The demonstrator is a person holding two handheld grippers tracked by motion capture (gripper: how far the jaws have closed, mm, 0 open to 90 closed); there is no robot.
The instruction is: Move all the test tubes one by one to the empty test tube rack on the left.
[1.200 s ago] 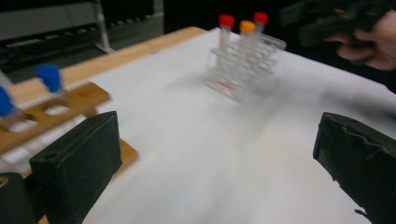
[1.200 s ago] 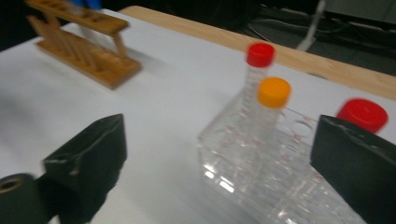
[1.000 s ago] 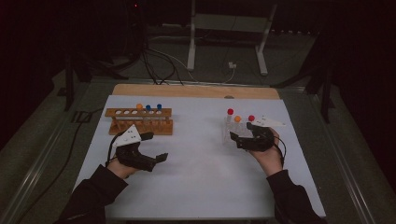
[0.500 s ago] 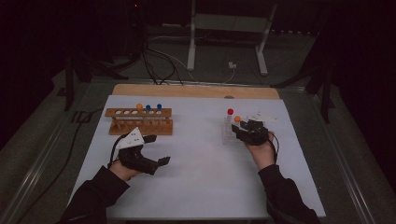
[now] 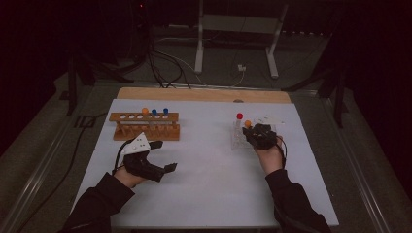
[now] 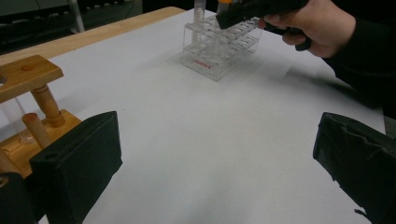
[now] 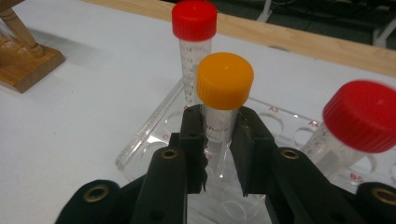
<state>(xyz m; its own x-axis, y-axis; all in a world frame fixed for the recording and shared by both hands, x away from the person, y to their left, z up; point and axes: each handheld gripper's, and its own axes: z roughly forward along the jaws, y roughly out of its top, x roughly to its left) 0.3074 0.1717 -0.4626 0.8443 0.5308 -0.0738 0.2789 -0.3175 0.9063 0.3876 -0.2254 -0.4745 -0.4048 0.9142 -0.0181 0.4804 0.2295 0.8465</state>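
Right claw [image 7: 218,144] has closed on round orange-capped plastic tube [image 7: 223,100].

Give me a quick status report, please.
Right gripper shut on orange-capped clear tube, standing in clear plastic rack. Left gripper open, idle. Red-capped tubes close by.

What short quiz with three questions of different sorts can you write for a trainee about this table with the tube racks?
1. True or false: the right gripper is shut on the orange-capped clear plastic tube.
2. What stands in the brown wooden rack? A) three capped tubes B) one red-capped tube C) no tubes
3. Fill in: the jaws of the left gripper stand ____ over the white table cover.

Key: 1 true, it is clamped below the cap, standing in the clear plastic rack. 2 A, one orange cap, two blue. 3 open.
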